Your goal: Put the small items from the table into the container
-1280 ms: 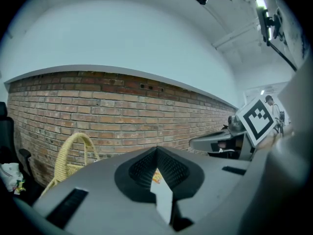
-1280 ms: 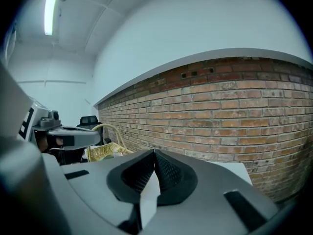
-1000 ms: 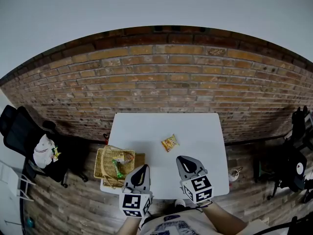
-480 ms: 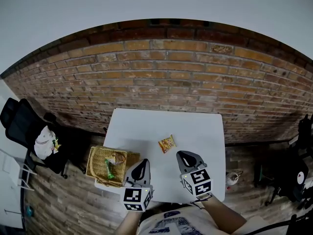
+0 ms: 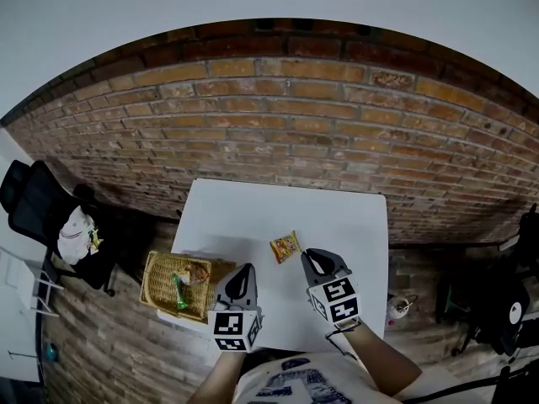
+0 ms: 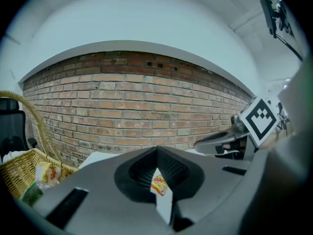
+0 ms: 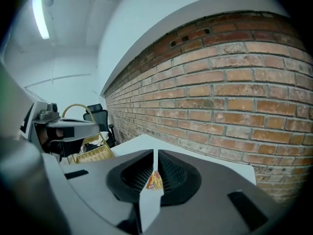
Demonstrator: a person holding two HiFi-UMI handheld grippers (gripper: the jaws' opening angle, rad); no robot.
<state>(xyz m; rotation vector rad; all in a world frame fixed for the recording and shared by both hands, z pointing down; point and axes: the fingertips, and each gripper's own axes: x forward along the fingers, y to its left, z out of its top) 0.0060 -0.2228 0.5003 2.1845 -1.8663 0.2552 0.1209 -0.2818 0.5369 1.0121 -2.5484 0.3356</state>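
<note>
Your left tool (image 5: 245,269) and right tool (image 5: 309,254) hover closed and empty; the snack packet (image 5: 285,247) lies in the middle of the bench (image 5: 244,213).

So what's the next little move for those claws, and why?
Probably open the right claw and ease it forward onto the snack packet. That packet is the only loose item lying on the white table, just ahead of that claw, whose jaws are shut with nothing in them. The left claw is shut and empty too, nearer the basket.
</note>
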